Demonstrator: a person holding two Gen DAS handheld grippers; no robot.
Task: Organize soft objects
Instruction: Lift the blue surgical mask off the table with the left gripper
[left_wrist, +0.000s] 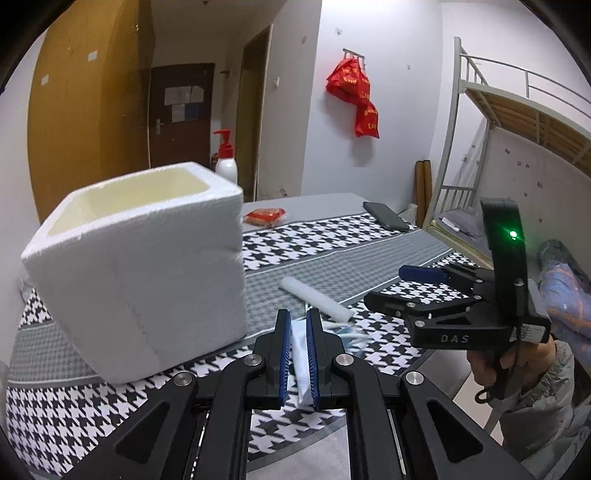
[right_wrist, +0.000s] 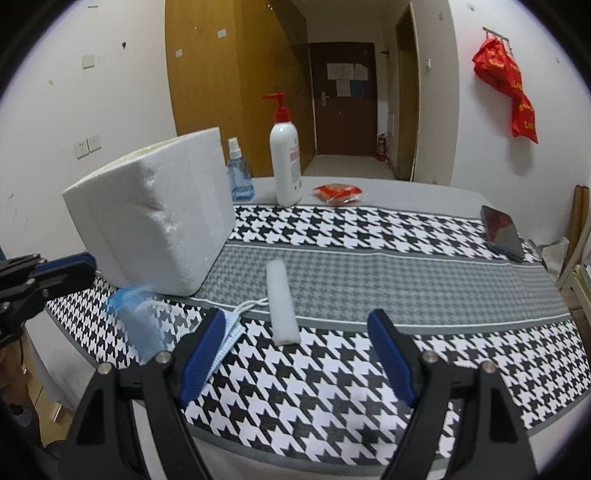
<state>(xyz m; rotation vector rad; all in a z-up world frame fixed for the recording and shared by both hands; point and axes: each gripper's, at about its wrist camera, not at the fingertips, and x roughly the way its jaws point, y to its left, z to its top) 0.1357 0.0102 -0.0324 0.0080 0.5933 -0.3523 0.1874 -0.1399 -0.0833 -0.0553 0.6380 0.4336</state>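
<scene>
Soft objects are what this job gathers, and judging by the layout the white foam box (left_wrist: 144, 266) at the left of the bench (right_wrist: 369, 266) is where they belong. Its cream interior is only partly visible from the left wrist view, and the part that shows holds nothing, so I cannot tell whether anything is inside yet. Just right of the box, the left gripper (left_wrist: 298, 354) has its jaws clenched on a pale, thin item that looks like a plastic-wrapped face mask (left_wrist: 300, 369), lifted off the cloth and still outside the box; in the right wrist view this item appears only as a blurred bluish shape beside the box's lower corner. Next to it a blue face mask (right_wrist: 229, 334) with white ear loops lies flat on the houndstooth cloth (right_wrist: 332, 369), and just beside that rests a white foam strip (right_wrist: 282, 306), both untouched. Further right, the right gripper (right_wrist: 297, 354) hovers with its jaws released and wide apart, holding nothing, roughly lined up over the foam strip. A red packet (right_wrist: 338, 192), a lotion pump bottle (right_wrist: 285, 162), a spray bottle (right_wrist: 239, 173) and a phone (right_wrist: 502, 232) sit toward the back and far right. My reading is that the task is early: one item is in hand, at least two remain.
</scene>
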